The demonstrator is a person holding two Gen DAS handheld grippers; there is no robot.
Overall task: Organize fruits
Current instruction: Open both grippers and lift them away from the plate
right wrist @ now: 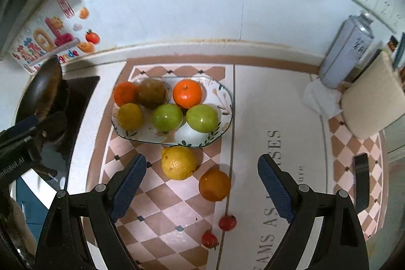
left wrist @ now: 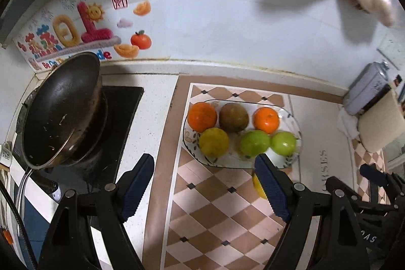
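The right wrist view shows what the left wrist view mostly hides: on the checked mat (right wrist: 162, 216) in front of the plate (right wrist: 225, 103) lie a lemon (right wrist: 178, 162), a dull orange (right wrist: 214, 185) just beside it, and two small red fruits (right wrist: 227, 222) nearer the camera. In the left view only a sliver of the lemon (left wrist: 258, 186) peeks out from behind one finger of the left tongs (left wrist: 204, 190). Both views show the plate (left wrist: 293, 158) on the desk (left wrist: 162, 103) holding six fruits in two rows: two bright oranges (right wrist: 187, 94) and a brownish round fruit (right wrist: 152, 93) at the back, a yellow-brown fruit (right wrist: 130, 116) and two green apples (right wrist: 202, 118) in front, all touching or nearly so. The left tongs stand apart with nothing between them, over the mat. The right tongs (right wrist: 202, 190) stand apart too, empty, above the loose fruit. The left view shows more of the dark frying pan (left wrist: 60, 110) tilted on the stove (left wrist: 121, 118) to the left of the mat. A grey can (right wrist: 346, 52) and a beige cloth (right wrist: 372, 92) sit on the right side. A colourful sticker (left wrist: 73, 34) is on the wall behind the pan.
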